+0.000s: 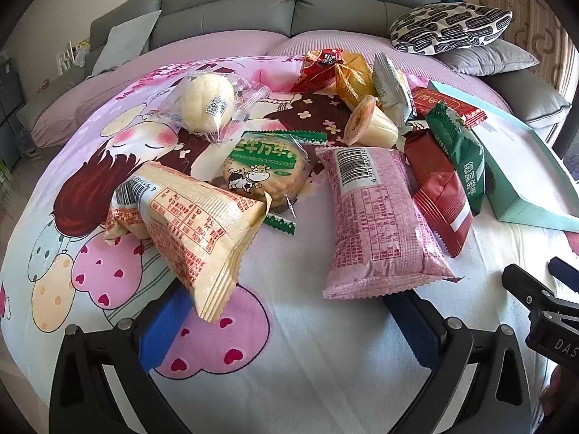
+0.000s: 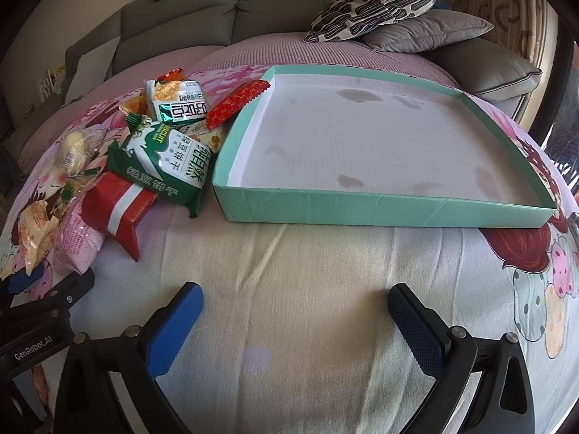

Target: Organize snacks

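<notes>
About a dozen wrapped snacks lie heaped on the cartoon-print bedspread [image 1: 307, 343], with one teal box [image 2: 380, 209] beside them and two grippers over the cloth.

In the left wrist view, the left gripper [image 1: 289, 322] is spread wide and holds nothing; its blue pads sit just under the near ends of two packets. At 10 o'clock from it lies the cream packet [image 1: 195, 231] with red print and a barcode, tilted up at one end. At 1 o'clock lies the pink packet [image 1: 376, 224], long, dimpled, barcode side up. Between them sits the round cow biscuit [image 1: 264, 177] in clear wrap with green edges. Toward 12 o'clock are one pale bun [image 1: 206, 103] in clear film, one jelly cup [image 1: 369, 126] on its side, and several red, orange and white packs. At 2 o'clock the red packet [image 1: 439, 195] and the green packet [image 1: 461, 155] lean against the box wall.

The right wrist view alone shows the box interior: white, shallow, stained with a few dark blotches, with no snack inside. The right gripper [image 2: 295, 322] is released and parted over bare cloth, the box at 12 to 1 o'clock and the snack pile at 10 o'clock.
</notes>
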A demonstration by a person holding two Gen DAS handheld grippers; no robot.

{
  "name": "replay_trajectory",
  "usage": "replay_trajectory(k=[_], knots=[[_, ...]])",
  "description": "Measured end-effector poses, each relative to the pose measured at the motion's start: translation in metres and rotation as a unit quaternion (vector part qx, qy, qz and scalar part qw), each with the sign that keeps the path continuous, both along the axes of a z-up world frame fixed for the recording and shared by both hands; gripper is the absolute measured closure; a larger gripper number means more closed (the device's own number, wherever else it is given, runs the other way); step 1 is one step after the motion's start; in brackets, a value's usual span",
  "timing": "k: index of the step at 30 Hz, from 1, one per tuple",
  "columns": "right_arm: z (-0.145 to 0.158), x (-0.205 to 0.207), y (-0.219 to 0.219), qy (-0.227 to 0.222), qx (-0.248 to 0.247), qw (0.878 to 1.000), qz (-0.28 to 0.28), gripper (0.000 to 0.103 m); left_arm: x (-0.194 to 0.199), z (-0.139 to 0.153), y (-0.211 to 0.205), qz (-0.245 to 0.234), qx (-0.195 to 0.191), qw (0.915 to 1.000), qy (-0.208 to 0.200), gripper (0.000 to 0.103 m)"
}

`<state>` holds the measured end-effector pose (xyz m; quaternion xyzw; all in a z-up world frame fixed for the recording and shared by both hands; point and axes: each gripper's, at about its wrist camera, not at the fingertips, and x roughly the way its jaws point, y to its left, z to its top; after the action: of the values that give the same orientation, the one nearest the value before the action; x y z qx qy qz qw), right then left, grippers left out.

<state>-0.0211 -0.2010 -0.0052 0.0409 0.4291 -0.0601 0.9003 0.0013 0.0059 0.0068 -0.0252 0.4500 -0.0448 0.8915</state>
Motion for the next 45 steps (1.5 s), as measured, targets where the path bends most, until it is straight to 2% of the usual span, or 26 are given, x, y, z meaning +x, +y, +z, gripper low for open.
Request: replay_trajectory(k=[5,6,12,14,16,18,22,24,28,30,35,39,43,45], knots=[[0.024,-0.010,0.004,-0.042,0.000,0.999,0.005,0.000,-0.012,0.018,0.009,0.004,0.011,0.9988,-0.048,0.000],[0.030,-0.011,0.007,-0.052,-0.003,0.999,0.013,0.000,-0.012,0.023,0.011,0.007,0.017,0.9986,-0.050,0.000],[0.061,-0.002,0.031,-0.083,-0.019,0.995,0.054,0.000,-0.013,0.052,0.034,0.036,-0.004,0.9975,-0.060,0.000],[0.067,0.004,0.037,-0.084,-0.012,0.994,0.066,0.000,-0.012,0.060,0.042,0.055,0.008,0.9967,-0.060,0.000],[0.069,0.012,0.043,-0.081,0.001,0.994,0.078,0.001,-0.007,0.063,0.053,0.070,0.002,0.9963,-0.050,0.000],[0.069,0.021,0.050,-0.075,0.020,0.993,0.094,0.006,-0.001,0.063,0.062,0.082,-0.010,0.9956,-0.045,0.000],[0.063,0.038,0.057,-0.060,0.048,0.992,0.105,0.012,0.009,0.057,0.071,0.094,-0.007,0.9951,-0.031,0.001],[0.059,0.047,0.059,-0.050,0.046,0.992,0.106,0.021,0.015,0.052,0.071,0.096,-0.006,0.9951,-0.020,0.001],[0.049,0.064,0.062,-0.026,0.050,0.992,0.110,0.024,0.027,0.037,0.069,0.107,-0.001,0.9943,0.008,0.005],[0.045,0.069,0.063,-0.018,0.053,0.992,0.109,0.024,0.031,0.030,0.071,0.111,-0.009,0.9936,0.018,0.006],[0.040,0.080,0.059,-0.010,0.065,0.993,0.099,0.030,0.037,0.023,0.073,0.117,-0.019,0.9927,0.022,0.007],[0.041,0.087,0.058,-0.009,0.069,0.993,0.099,0.035,0.042,0.017,0.075,0.122,-0.029,0.9916,0.033,0.023],[0.041,0.089,0.056,-0.011,0.074,0.992,0.101,0.037,0.044,0.017,0.076,0.126,-0.029,0.9912,0.029,0.027],[0.041,0.090,0.055,-0.012,0.075,0.992,0.102,0.039,0.045,0.016,0.076,0.128,-0.028,0.9909,0.028,0.035]])
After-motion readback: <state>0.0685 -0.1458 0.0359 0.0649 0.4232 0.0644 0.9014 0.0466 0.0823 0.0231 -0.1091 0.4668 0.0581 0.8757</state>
